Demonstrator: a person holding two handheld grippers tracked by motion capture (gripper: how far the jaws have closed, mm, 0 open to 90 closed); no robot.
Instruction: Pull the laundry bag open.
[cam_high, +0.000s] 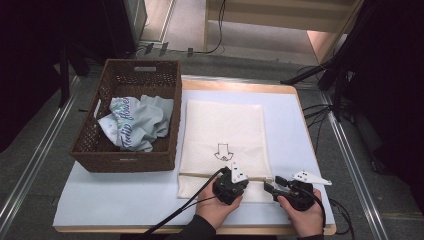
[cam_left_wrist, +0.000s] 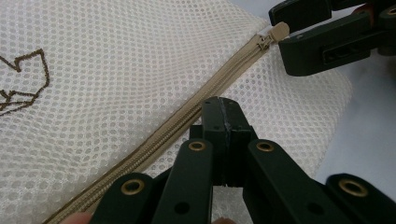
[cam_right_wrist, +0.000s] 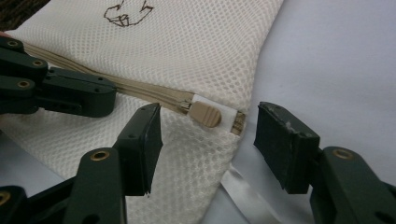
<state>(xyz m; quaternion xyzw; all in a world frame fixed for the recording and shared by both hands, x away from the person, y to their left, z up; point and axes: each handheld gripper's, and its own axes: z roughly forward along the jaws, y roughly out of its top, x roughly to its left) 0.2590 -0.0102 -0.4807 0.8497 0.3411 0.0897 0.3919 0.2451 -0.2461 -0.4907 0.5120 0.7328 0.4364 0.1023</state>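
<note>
1. Your left gripper (cam_high: 235, 181) is clenched, its jaws pressed together on the mesh of the laundry bag (cam_high: 223, 130) just beside the zipper (cam_left_wrist: 177, 122); from these views you cannot tell whether fabric is really pinched between them.
2. Your right gripper (cam_right_wrist: 208, 147) stands released, its jaws apart on either side of the zipper pull (cam_right_wrist: 205, 114), which lies just ahead of them at the bag's near corner, not yet touched.
3. Judged from this, the step in hand is opening the bag: the left anchors the cloth, the right goes for the pull.
4. Next, ease the right gripper forward, close on the tan pull, and draw it along the zipper toward the left gripper.
5. Watch the white ribbon (cam_right_wrist: 243, 193) lying under your right jaws; it could get caught.
6. Well off beyond your left gripper, the wicker basket (cam_high: 90, 145) holds a crumpled shirt (cam_high: 135, 122), presumably what goes into the bag.
</note>
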